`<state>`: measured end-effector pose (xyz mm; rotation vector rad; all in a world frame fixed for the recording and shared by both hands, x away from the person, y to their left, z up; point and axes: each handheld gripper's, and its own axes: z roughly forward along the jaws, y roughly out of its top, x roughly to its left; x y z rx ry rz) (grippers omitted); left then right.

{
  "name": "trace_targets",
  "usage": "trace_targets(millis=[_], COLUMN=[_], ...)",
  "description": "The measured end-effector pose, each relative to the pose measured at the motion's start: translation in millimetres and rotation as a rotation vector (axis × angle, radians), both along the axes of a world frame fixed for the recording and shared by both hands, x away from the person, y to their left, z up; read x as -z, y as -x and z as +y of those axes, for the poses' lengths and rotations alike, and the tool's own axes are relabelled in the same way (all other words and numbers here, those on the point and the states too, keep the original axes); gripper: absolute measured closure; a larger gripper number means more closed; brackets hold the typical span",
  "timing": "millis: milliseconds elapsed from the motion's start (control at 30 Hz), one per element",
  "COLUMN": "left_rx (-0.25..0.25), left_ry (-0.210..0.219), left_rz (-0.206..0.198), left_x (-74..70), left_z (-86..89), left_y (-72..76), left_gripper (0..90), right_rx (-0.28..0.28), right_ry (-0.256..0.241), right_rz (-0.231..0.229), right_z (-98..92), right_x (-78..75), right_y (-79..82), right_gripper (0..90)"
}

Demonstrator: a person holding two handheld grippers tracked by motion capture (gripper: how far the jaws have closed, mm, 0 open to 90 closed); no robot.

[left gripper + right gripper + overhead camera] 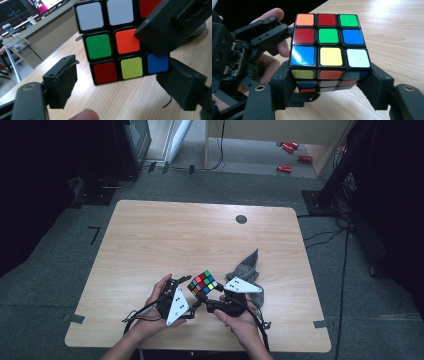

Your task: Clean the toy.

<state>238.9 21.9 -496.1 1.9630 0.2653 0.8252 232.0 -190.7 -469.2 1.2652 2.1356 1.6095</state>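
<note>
My right gripper (328,93) is clenching the cube (329,50) above the worktop (165,240), steadying it. My left gripper (120,82) is waiting beside it, jaws released, probably to turn a face.

Scrambled cube (329,47) tiled orange, red, green, blue, yellow, white on black; pale wood-grain desk (165,235); grey cloth (247,265).

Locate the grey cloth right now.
In the high view the grey cloth lies on the table, right of centre toward the near edge, just beyond the right gripper and right of the Rubik's cube.
</note>
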Motion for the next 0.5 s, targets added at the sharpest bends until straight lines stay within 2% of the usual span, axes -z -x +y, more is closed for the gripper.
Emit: trace_targets(millis=[133, 267, 367, 500], left_rx=[0.012, 0.022, 0.022, 0.027], left_ry=[-0.009, -0.027, -0.027, 0.013], left_rz=[-0.023, -0.042, -0.039, -0.007], left_x=[-0.1, 0.8, 0.9, -1.5], left_z=[0.2, -0.5, 0.8, 4.4], left_y=[2.7, 5.4, 4.9, 2.5], left_gripper=[23.6, 30.2, 31.1, 33.9], right_rx=[-0.004, -0.003, -0.007, -0.022], right_ry=[-0.006, -0.036, -0.054, -0.064], right_rz=[0.011, 0.063, 0.101, 0.088], right_z=[2.6, 0.1, -2.0, -3.5], right_x=[-0.3, 1.0, 2.1, 1.1], right_y=[0.6, -2.2, -4.1, -5.5], right_gripper=[33.9, 33.9, 33.9, 33.1])
